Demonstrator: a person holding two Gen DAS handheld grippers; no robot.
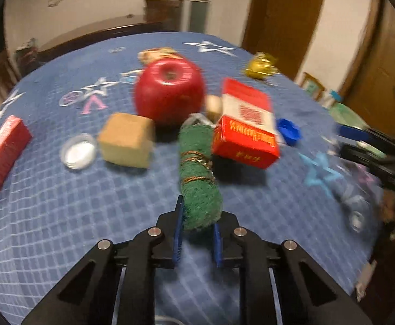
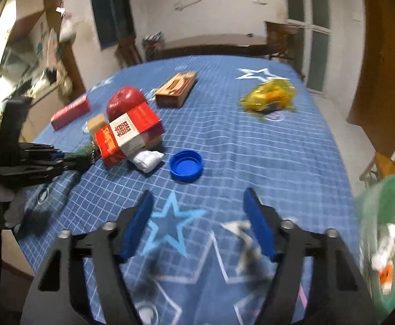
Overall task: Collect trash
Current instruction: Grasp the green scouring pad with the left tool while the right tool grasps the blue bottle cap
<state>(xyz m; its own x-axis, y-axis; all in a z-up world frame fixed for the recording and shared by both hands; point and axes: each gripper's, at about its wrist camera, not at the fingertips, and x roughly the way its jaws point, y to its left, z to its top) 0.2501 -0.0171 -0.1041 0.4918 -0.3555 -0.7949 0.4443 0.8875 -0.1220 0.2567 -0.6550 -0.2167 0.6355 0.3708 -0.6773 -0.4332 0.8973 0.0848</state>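
Green scrubber roll [image 1: 198, 173] clamped at its near end by left tool [image 1: 197, 230]; might drag red-white box [image 1: 247, 132] along. Right tool [image 2: 197, 224] open, empty.

Blue cloth [image 2: 265, 149] w/ white squares & stars, red apple [image 1: 169, 90], red-white box [image 1: 247, 124], green fuzzy roll [image 1: 198, 178], blue cap [image 2: 186, 165], yellow wrapper [image 2: 269, 96].

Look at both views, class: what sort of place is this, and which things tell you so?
Most likely a room in a home. A table under a blue star-print cloth holds household bits such as an apple; behind it stand a wooden door, a window and dark wooden furniture.
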